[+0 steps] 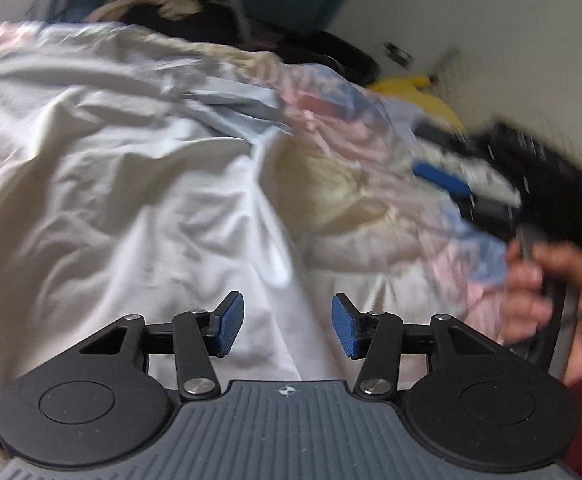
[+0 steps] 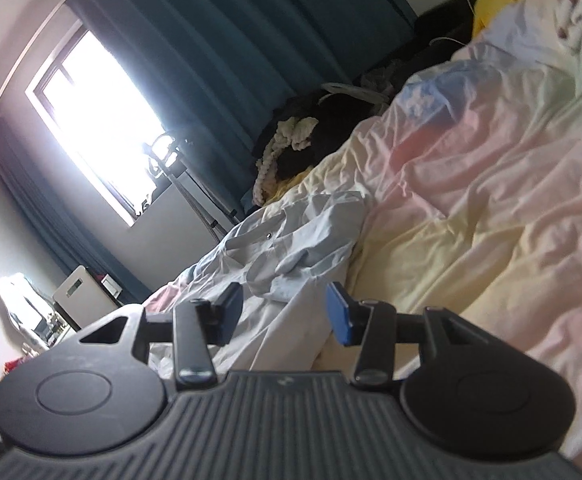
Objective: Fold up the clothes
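Left wrist view showed your left gripper (image 1: 287, 324) wide, empty, over the crumpled shirt (image 1: 139, 184). Your right gripper (image 2: 283, 312) was likewise wide, empty; the shirt lay unfolded ahead of it.

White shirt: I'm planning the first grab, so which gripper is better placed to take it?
Left, probably. The left gripper is open right over the white shirt; the right gripper, also open, looks at it from off to one side.

The left tongs (image 1: 287, 326) stand open, blue pads apart, nothing between them, over a crumpled white cotton garment (image 1: 139, 184) spread on the bed. Ahead and to their right lies a pastel pink, yellow and blue bedsheet (image 1: 355, 168). Further right, blurred, a hand (image 1: 547, 296) holds the black right tongs (image 1: 443, 160).
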A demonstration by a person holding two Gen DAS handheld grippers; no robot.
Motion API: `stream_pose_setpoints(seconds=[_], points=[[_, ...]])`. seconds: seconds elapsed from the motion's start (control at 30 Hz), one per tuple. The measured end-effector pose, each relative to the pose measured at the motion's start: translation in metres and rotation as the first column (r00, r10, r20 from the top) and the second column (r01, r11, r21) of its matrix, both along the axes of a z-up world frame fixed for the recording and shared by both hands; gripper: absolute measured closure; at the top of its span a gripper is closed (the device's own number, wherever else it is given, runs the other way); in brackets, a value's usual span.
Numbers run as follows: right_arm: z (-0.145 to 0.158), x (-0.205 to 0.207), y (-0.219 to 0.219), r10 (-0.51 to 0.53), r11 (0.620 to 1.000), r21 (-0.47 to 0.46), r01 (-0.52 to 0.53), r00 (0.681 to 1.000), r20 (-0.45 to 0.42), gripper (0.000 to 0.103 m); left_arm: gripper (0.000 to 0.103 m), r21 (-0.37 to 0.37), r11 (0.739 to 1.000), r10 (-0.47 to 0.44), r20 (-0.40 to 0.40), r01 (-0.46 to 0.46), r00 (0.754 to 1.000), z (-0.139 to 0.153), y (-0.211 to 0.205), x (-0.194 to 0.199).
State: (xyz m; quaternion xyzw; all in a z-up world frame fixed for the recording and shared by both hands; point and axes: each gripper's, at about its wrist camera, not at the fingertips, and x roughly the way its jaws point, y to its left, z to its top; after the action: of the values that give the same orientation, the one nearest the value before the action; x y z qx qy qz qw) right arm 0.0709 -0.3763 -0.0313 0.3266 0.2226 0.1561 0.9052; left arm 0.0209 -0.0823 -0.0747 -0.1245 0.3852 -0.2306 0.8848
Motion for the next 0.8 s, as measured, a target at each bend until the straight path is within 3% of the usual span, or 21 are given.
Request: stream_pose_setpoints(seconds=[0.13, 0.23, 0.27, 0.3, 0.4, 0.5, 0.6, 0.8], points=[[0.002, -0.007, -0.007, 0.050, 0.996, 0.074, -0.052, 0.998, 0.029, 0.054, 0.050, 0.021, 0.999, -0.037, -0.029, 0.037, 0.999, -0.013, -0.014, -0.001], [0.004, -0.013, -0.007, 0.104, 0.991, 0.078, -0.107, 0.994, 0.042, 0.054, 0.051, 0.062, 0.997, -0.054, -0.025, 0.055, 0.998, -0.019, -0.022, -0.006], [0.004, -0.015, -0.005, 0.105, 0.993, 0.056, -0.107, 0.994, 0.041, 0.054, 0.070, 0.053, 0.997, -0.062, -0.025, 0.064, 0.998, -0.018, -0.021, -0.006], [0.004, -0.017, -0.004, 0.106, 0.994, 0.033, -0.107, 0.994, 0.039, 0.054, 0.101, 0.044, 0.996, -0.071, -0.025, 0.072, 0.997, -0.017, -0.019, -0.007], [-0.002, -0.010, 0.002, 0.107, 0.994, 0.005, -0.107, 0.994, -0.006, 0.053, 0.101, 0.002, 0.996, -0.091, -0.033, 0.091, 0.995, -0.014, -0.012, -0.008], [-0.007, -0.007, 0.008, 0.112, 0.994, -0.009, -0.112, 0.993, -0.033, 0.053, 0.101, -0.152, 0.987, -0.065, -0.110, 0.048, 0.992, -0.002, 0.019, 0.001], [-0.012, -0.004, 0.011, 0.107, 0.994, -0.007, -0.108, 0.993, -0.056, 0.053, 0.101, -0.270, 0.962, -0.014, -0.229, -0.050, 0.973, -0.001, 0.058, 0.013], [-0.019, 0.001, 0.023, 0.136, 0.990, -0.021, -0.138, 0.987, -0.085, 0.053, 0.100, -0.259, 0.961, 0.023, -0.267, -0.094, 0.963, -0.005, 0.080, 0.005]])
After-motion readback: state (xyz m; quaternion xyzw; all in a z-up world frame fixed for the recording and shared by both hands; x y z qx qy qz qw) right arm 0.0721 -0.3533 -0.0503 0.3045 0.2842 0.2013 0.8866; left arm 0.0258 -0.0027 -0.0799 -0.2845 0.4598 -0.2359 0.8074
